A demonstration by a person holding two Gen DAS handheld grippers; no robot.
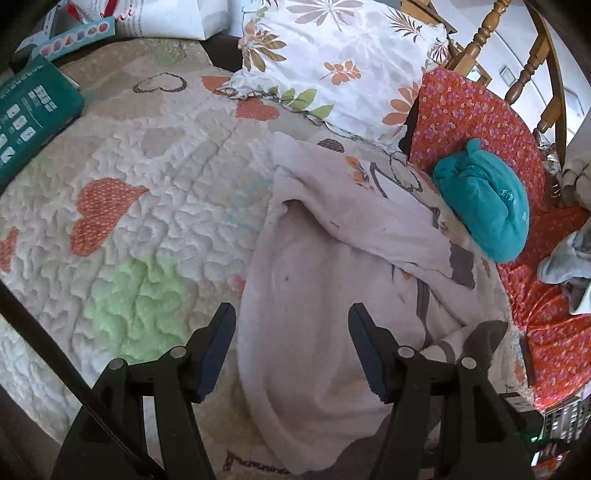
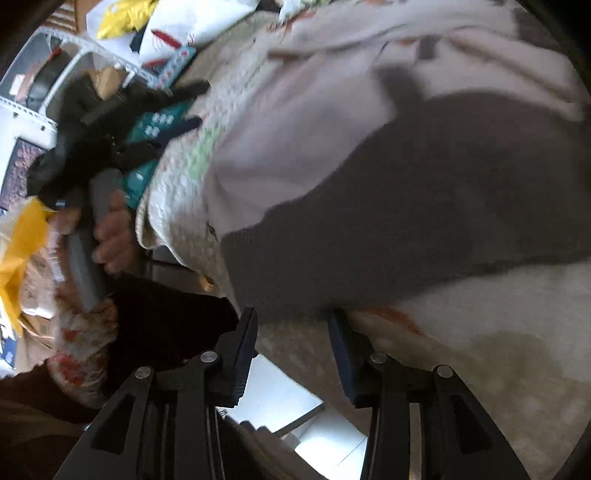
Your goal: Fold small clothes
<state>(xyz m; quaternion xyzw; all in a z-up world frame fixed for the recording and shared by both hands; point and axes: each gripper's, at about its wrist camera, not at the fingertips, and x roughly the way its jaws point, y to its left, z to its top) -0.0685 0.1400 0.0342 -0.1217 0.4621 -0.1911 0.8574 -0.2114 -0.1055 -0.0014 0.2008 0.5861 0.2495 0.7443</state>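
On quilt: garment [image 1: 332,295], soft pale pink knit, rumpled, grey patch [image 2: 424,206] at its near end.
Quilt [image 1: 140,206]: puckered, heart patches; I see bare room left of garment.
Left gripper [image 1: 291,317]: jaws wide apart, holding nothing, over garment's left edge.
Right gripper [image 2: 293,325]: jaws apart, holding nothing, at quilt's edge near grey patch.
Right of garment: teal bundle [image 1: 487,210].

We note a quilted bedspread [image 1: 155,155] with orange hearts and a green patch across the left and centre of the left wrist view. A floral pillow [image 1: 332,62] lies at upper centre, a green box [image 1: 33,110] at the left edge. An orange flowered cloth [image 1: 480,114] covers the right side, below wooden spindles [image 1: 487,33] at upper right. A printed strip [image 1: 77,35] sits at upper left.
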